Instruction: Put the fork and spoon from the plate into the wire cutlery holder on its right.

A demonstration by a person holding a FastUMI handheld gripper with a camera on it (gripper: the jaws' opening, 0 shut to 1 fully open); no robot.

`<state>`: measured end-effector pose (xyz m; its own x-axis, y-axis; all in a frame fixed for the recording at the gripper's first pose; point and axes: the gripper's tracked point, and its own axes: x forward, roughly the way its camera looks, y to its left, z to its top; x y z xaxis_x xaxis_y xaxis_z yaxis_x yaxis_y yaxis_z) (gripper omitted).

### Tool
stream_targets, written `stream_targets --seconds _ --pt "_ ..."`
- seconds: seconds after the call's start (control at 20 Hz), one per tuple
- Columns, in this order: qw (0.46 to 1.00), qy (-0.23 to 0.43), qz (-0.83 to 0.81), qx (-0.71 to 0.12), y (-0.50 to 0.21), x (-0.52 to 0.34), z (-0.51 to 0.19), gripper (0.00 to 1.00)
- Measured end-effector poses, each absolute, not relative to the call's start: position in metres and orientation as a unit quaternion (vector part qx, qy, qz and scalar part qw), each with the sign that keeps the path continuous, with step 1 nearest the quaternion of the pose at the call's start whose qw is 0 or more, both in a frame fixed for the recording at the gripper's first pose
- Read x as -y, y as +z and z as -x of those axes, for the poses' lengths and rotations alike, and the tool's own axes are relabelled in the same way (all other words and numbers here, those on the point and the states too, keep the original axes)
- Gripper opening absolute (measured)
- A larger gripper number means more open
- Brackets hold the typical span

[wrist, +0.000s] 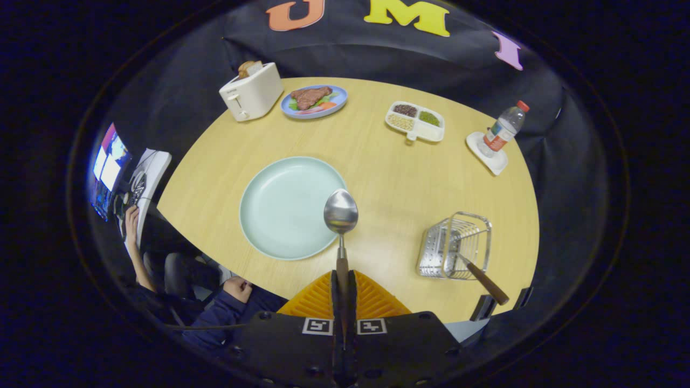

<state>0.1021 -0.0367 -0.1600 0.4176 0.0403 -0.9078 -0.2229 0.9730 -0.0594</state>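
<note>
steel spoon [340,211] pinched in the tongs [343,280] — above plate [269,215] (pale green).

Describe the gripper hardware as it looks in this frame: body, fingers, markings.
The gripper has a dark, flat body with small screw holes along its top edge. Two square black-and-white fiducial markers sit side by side at the base of the fingers. The two fingers are ribbed with fine parallel ridges and taper forward into a wedge. No cables are visible.
</note>
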Motion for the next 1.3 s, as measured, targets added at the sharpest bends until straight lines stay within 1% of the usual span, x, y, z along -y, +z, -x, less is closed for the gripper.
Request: stream_targets --seconds 0.3,0.5,0.7,0.8,0.9,1.0,1.05,1.15,1.3 --pt "0.857 0.02 0.053 -0.513 -0.118 0.117 -0.087 0.02" --pt "0.847 -0.004 0.033 -0.53 -0.13 0.146 -0.084 0.01" --pt "0.839 -0.03 0.026 -0.542 -0.149 0.159 -0.097 0.02" --pt "0.837 -0.029 0.02 -0.546 -0.152 0.159 -0.102 0.05" --pt "0.839 -0.031 0.019 -0.543 -0.153 0.16 -0.106 0.05" --pt "0.856 -0.038 0.029 -0.515 -0.143 0.162 -0.118 0.14" --pt "0.864 -0.038 0.033 -0.501 -0.14 0.162 -0.121 0.24" --pt "0.879 -0.051 0.055 -0.471 -0.129 0.165 -0.123 0.47" --pt "0.901 -0.047 0.066 -0.426 -0.11 0.15 -0.117 0.81"
